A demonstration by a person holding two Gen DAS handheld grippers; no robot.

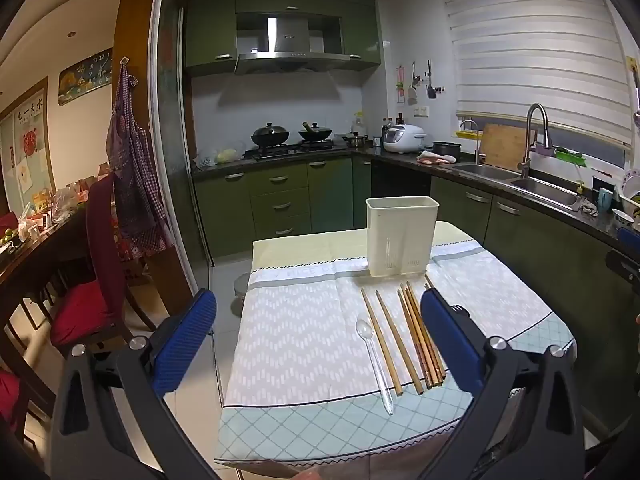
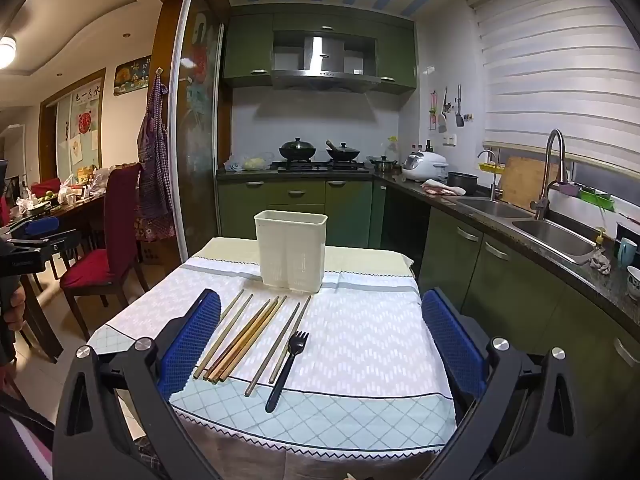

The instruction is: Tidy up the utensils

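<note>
Both the left hand-held gripper [image 1: 318,332] and right hand-held gripper [image 2: 322,334] hung released above the worktop [image 2: 360,344], where chopsticks [image 2: 240,340] lay lengthwise toward the holder [image 2: 291,250], nearer the right's left finger.

L view: fork [image 1: 459,310] mostly hidden behind right finger pad [image 1: 450,344], only tines show. R view: spoon not visible, left pad [image 2: 188,344] covers chopstick [image 2: 230,307] ends.

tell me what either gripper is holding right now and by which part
Nothing is held. The left gripper and right gripper are both open, above the table; the chopsticks, fork and spoon lie untouched.
</note>
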